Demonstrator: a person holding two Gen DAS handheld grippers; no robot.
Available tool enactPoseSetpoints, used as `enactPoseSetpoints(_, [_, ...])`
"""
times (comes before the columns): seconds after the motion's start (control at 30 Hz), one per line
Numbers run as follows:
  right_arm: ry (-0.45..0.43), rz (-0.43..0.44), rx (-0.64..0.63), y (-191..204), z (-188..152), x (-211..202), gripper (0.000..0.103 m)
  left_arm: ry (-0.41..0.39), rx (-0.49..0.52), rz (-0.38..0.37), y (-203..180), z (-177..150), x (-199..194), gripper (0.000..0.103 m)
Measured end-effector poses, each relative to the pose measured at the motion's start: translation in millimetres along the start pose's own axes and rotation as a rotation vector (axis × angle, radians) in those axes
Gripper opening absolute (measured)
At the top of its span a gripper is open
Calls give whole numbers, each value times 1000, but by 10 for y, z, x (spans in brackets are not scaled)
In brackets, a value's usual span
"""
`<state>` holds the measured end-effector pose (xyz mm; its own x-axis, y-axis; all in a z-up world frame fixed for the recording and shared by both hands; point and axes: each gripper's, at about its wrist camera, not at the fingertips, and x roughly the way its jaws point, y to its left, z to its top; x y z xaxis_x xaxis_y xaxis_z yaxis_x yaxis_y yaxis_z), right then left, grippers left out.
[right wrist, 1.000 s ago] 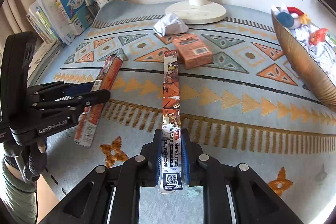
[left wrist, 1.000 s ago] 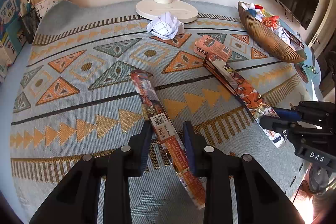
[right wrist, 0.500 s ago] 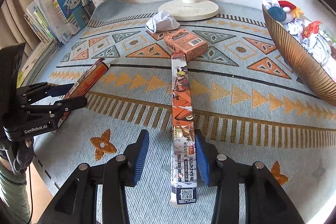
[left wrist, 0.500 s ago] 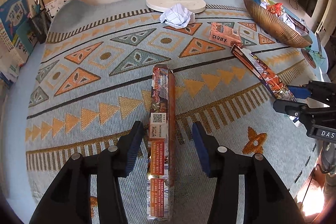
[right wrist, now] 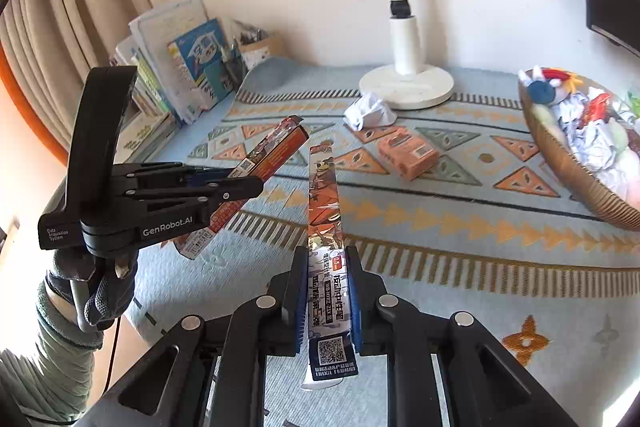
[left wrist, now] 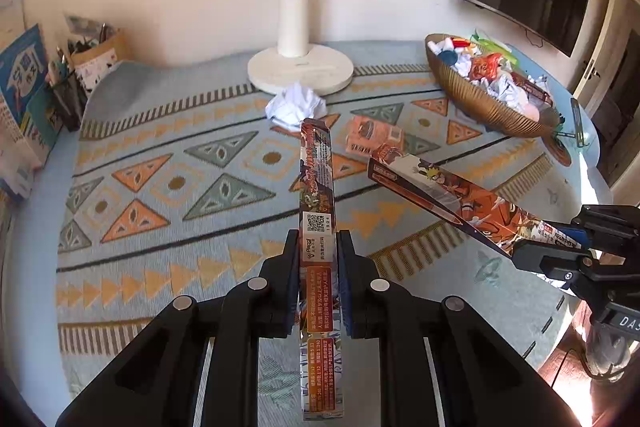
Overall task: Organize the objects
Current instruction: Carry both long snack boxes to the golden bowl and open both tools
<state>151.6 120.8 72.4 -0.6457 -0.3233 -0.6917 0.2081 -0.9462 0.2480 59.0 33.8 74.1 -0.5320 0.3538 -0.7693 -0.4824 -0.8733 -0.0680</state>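
My left gripper (left wrist: 319,243) is closing and its pads press both sides of a long orange pen box (left wrist: 316,163) with a QR label. The box is lifted off the patterned rug (left wrist: 180,187) and points toward the lamp. My right gripper (right wrist: 327,259) is closing too and clamps a long cartoon-printed pen box (right wrist: 324,195), also raised. In the left wrist view the right gripper (left wrist: 560,247) holds its box (left wrist: 460,195) at the right. In the right wrist view the left gripper (right wrist: 240,183) holds the orange box (right wrist: 276,151) at the left.
A crumpled paper ball (left wrist: 296,105) and a small orange carton (left wrist: 368,135) lie before the white lamp base (left wrist: 300,69). A gold bowl (left wrist: 480,107) full of toys and paper stands at the right. Books (right wrist: 180,67) and a pen pot line the left edge.
Half a second ago both grippers stood open around boxes lying flat on the rug. Now both are shut on their boxes and have lifted them clear of the rug.
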Motion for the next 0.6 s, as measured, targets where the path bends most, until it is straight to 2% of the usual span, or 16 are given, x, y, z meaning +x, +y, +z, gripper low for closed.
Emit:
enactPoseSetpoints(0.2, [-158,-87,145,-676,240,-612,16,-81,61,-76,-497,647,3,14])
enactPoseSetpoints(0.3, [-272,-192,199,-1023,394,-1017,16,-121,102,-114,-845,980,92,14])
enactPoseSetpoints(0.4, [-357,-279,289,-1411,534,-1284,16,-134,117,-192,-1186,1251,291,14])
enactPoseSetpoints(0.5, [-392,-341,375,-1772,667,-1340,16,-139,149,-246,-1505,1463,529,14])
enactPoseSetpoints(0.6, [-383,-353,440,-2079,805,-1275,16,-154,177,-268,-1756,1667,732,14])
